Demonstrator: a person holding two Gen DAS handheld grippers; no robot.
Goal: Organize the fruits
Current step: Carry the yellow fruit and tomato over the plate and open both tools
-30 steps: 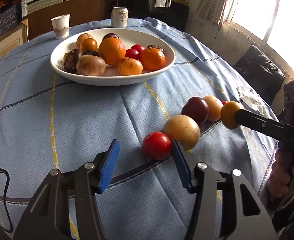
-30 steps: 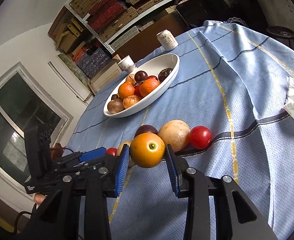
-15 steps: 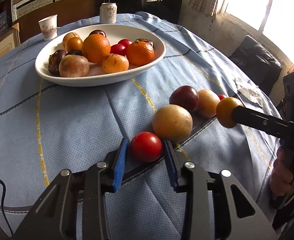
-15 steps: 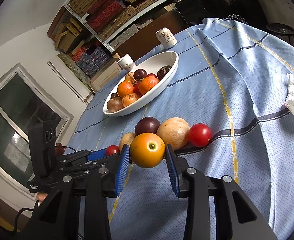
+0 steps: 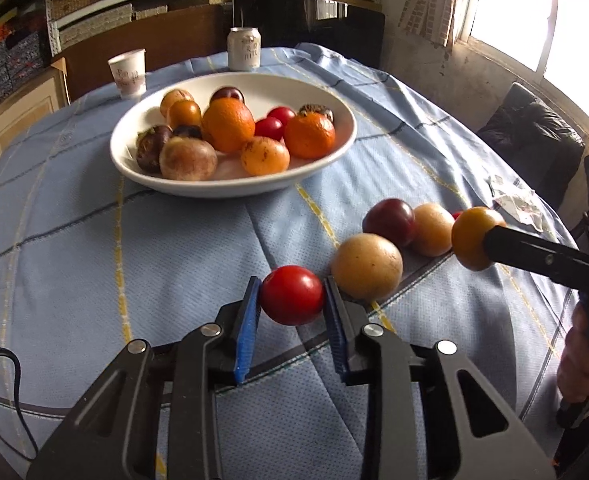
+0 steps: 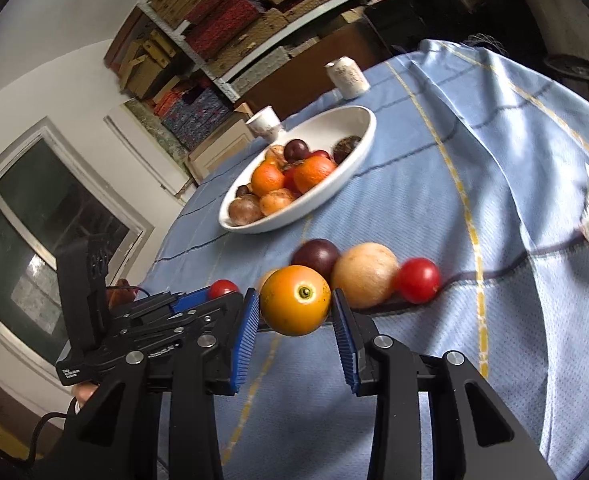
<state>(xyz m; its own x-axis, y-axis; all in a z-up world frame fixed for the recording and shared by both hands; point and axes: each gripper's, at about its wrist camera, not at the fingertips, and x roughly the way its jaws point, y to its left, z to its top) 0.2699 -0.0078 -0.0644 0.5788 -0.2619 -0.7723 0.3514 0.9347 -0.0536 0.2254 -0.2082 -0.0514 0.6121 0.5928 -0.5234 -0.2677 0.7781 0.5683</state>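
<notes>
My left gripper [image 5: 292, 294] is shut on a red tomato [image 5: 292, 295], lifted just off the blue tablecloth. My right gripper [image 6: 295, 305] is shut on an orange fruit [image 6: 295, 305] and holds it above the cloth; the fruit also shows in the left wrist view [image 5: 470, 238]. A tan round fruit [image 5: 366, 266], a dark plum [image 5: 389, 222] and a pale orange fruit [image 5: 432, 228] lie in a row on the cloth. A second red tomato [image 6: 417, 280] lies beside the tan fruit [image 6: 364, 274]. A white bowl [image 5: 230, 188] further back holds several fruits.
A paper cup [image 5: 127, 73] and a drink can [image 5: 244, 49] stand behind the bowl. Crumpled paper [image 5: 518, 204] lies near the table's right edge. Shelves with boxes line the back wall, and a dark chair [image 5: 530, 140] stands by the window.
My left gripper moved forward around the red tomato, closed on it and lifted it slightly. The right gripper kept holding the orange fruit and shifted a little.
</notes>
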